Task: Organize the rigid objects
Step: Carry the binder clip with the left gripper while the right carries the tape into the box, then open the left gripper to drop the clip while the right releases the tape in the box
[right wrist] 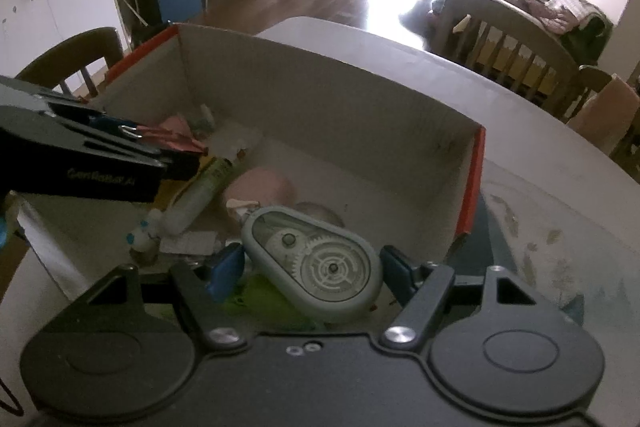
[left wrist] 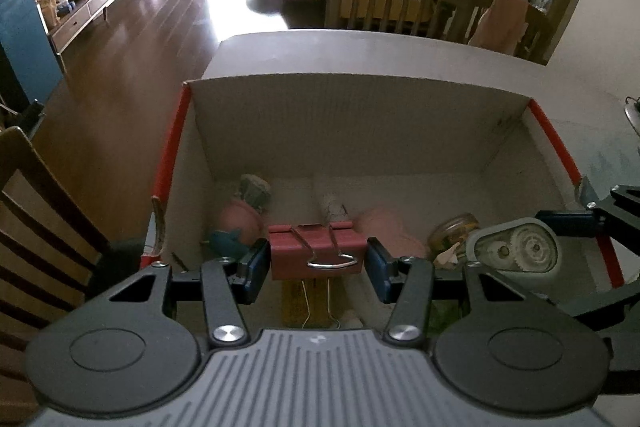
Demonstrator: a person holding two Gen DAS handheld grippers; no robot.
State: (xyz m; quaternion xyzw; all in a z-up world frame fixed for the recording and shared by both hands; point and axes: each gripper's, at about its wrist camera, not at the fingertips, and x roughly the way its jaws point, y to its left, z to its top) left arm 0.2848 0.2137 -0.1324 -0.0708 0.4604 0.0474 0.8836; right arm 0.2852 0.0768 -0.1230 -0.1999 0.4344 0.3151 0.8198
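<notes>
Above an open cardboard box (left wrist: 360,131) on a tabletop (right wrist: 540,187), the left tongs (left wrist: 318,259) pinch a red binder clip (left wrist: 316,251) and the right tongs (right wrist: 312,263) pinch a grey correction-tape dispenser (right wrist: 316,263); several items already lie inside, these two not yet released

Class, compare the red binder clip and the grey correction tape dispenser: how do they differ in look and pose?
The binder clip is red, boxy and opaque with wire handles; the tape dispenser is grey, rounded, with gears showing through. The left gripper holds the clip; the right gripper holds the dispenser. Both hang over the cardboard box.
</notes>
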